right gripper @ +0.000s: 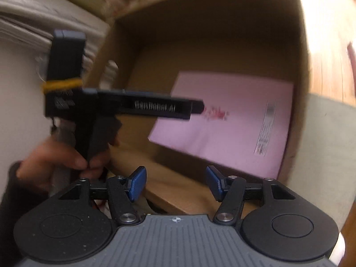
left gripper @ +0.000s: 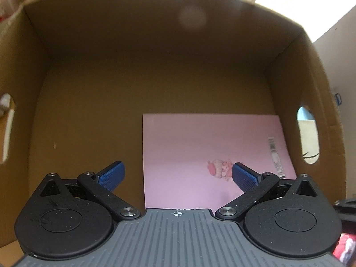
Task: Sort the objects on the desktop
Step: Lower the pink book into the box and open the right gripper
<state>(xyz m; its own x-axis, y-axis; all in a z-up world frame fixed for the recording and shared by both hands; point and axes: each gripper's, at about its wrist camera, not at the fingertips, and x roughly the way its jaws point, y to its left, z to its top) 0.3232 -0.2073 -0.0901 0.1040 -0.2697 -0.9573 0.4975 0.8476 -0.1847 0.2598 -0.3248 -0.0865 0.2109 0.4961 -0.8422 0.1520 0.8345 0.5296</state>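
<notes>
A: Cardboard box (left gripper: 66,84) fills the left wrist view, open top, oval handle cutouts in the left and right walls. What's inside?

B: Pink notebook (left gripper: 211,155), flat on the box floor, lower right of the frame, its right edge against the right wall. Back cover up: barcode strip along the right edge, small cartoon figure lower down. Rest of the floor is bare cardboard.

A: Left gripper (left gripper: 178,175)?

B: Points down into the box, jaws spread wide, nothing between the blue pads (left gripper: 112,174). The right pad overlaps the notebook's cartoon in the picture; can't tell if it touches.

A: Right wrist view?

B: Blurry. Right gripper (right gripper: 175,183) at bottom centre, jaws released, partly apart, nothing between them. It sits near the box's near wall, pointing down toward it. Same notebook shows centre right inside the box, tilted in the frame.

A: Anything else there?

B: Left gripper seen side-on, crossing from centre left, its black body with white lettering reaching over the box, tip over the notebook's cartoon. A hand (right gripper: 55,162) in a dark sleeve grips its handle at lower left. Yellow band around the upright black part above. Wooden table (right gripper: 327,44) at upper right, pale folded cloth (right gripper: 33,17) at upper left.
</notes>
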